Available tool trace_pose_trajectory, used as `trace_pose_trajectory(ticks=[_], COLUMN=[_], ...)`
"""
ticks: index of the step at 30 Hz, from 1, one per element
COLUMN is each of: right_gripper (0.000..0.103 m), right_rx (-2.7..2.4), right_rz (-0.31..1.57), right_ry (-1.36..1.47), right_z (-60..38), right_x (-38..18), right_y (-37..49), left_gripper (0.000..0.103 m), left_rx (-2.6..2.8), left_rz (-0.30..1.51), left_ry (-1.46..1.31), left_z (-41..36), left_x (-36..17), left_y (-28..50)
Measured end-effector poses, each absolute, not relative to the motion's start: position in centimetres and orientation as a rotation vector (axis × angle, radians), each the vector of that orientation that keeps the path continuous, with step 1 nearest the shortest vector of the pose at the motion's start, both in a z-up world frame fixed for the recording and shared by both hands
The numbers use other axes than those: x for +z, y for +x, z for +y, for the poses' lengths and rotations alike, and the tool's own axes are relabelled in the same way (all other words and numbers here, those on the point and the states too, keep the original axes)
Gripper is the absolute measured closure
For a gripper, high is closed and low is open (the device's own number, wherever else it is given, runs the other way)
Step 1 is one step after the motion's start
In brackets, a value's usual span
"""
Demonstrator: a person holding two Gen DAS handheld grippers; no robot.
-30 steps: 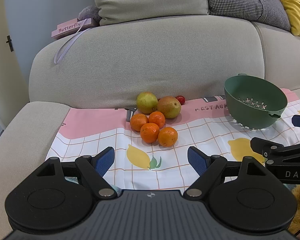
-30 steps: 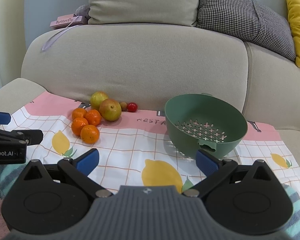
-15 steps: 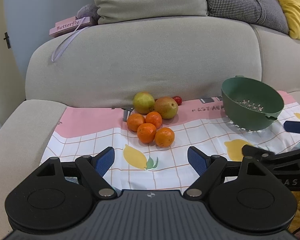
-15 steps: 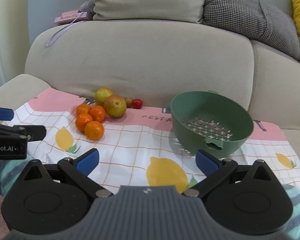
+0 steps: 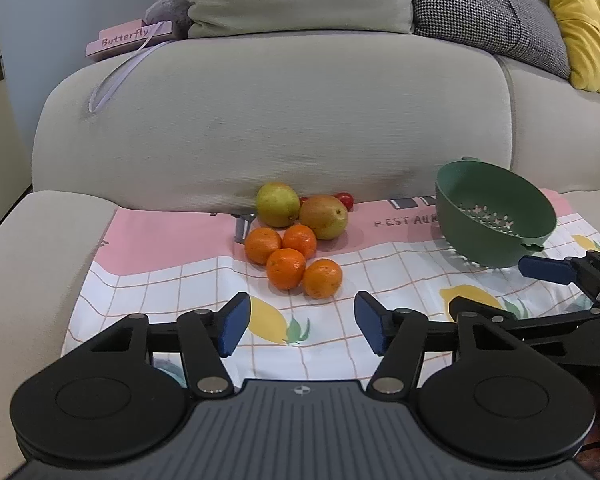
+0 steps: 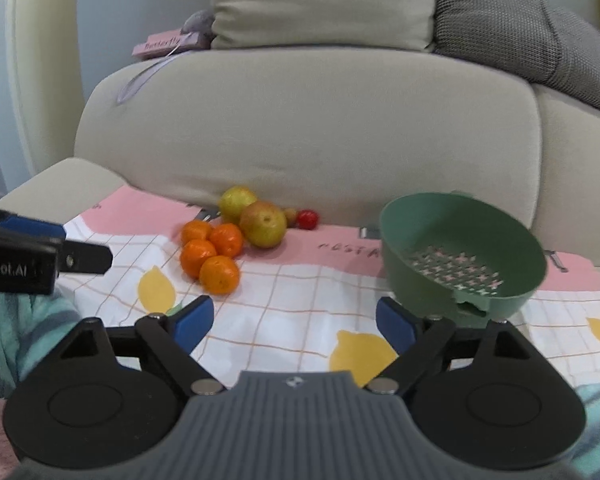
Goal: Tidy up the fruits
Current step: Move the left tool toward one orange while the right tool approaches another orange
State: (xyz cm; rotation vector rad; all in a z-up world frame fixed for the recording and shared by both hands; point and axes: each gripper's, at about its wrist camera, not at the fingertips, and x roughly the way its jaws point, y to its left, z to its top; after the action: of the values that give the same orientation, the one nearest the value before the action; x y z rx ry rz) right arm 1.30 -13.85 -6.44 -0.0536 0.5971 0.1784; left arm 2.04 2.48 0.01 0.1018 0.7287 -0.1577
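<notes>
While the left wrist camera looks along the left gripper (image 5: 301, 330), its jaws stand apart with nothing between them, hovering over a printed cloth (image 5: 380, 276) spread on the seat of a beige sofa (image 5: 276, 120). At about 12 o'clock from the jaws, near the foot of the sofa back, lies the fruit: four oranges (image 5: 286, 268) packed touching one another, and just behind them a yellow-green pear (image 5: 277, 205) and a reddish pear (image 5: 324, 216) side by side. A small red fruit (image 5: 345, 199) peeks out behind the reddish pear. At 2 o'clock a green colander (image 5: 496, 216) sits tilted on the cloth, well apart from the fruit, with nothing visible inside it. The right gripper (image 5: 556, 280) enters from the right edge at 3 o'clock, one blue pad just in front of the colander's rim. A pink box (image 5: 128, 38) lettered "Butterfly" rests on top of the sofa back at 11 o'clock. In the right wrist view, the right gripper (image 6: 295, 324) also has its jaws apart and holds nothing. The colander (image 6: 460, 256) stands close at 1 o'clock, its near wall just beyond the right blue pad. The oranges (image 6: 219, 274) and both pears (image 6: 264, 224) cluster at 11 o'clock, with the red fruit (image 6: 307, 219) just to their right and a small brownish fruit beside it. The left gripper (image 6: 40, 248) shows at the left edge at 9 o'clock.
</notes>
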Motion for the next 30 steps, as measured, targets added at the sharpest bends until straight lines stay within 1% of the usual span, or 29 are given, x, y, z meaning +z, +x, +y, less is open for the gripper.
trace_pose_trajectory(ticks=[4, 9, 20, 24, 30], right_gripper=[0.023, 0.028, 0.028, 0.028, 0.029], right_rx=[0.230, 0.269, 0.300, 0.330, 0.365], right_rz=[0.638, 0.683, 0.731, 0.740, 0.750], right_ry=[-0.034, -0.046, -0.057, -0.062, -0.085], right_z=[-13.4, -12.5, -10.8, -9.9, -8.2], right_x=[-7.0, -7.7, -9.0, -9.5, -10.6], right_y=[2.7, 4.7, 9.5, 11.1, 13.0], left_gripper=[0.037, 0.039, 0.040, 0.036, 0.036], left_rx=[-0.146, -0.138, -0.135, -0.131, -0.148], left_rz=[0.737, 0.745, 0.799, 0.815, 0.861], left_ry=[0.092, 0.093, 0.093, 0.072, 0.044], left_z=[3.3, 4.2, 5.2, 5.6, 6.2], left_x=[-0.1, -0.4, -1.9, -2.4, -3.6], left_y=[2.9, 4.5, 8.9, 10.5, 12.8])
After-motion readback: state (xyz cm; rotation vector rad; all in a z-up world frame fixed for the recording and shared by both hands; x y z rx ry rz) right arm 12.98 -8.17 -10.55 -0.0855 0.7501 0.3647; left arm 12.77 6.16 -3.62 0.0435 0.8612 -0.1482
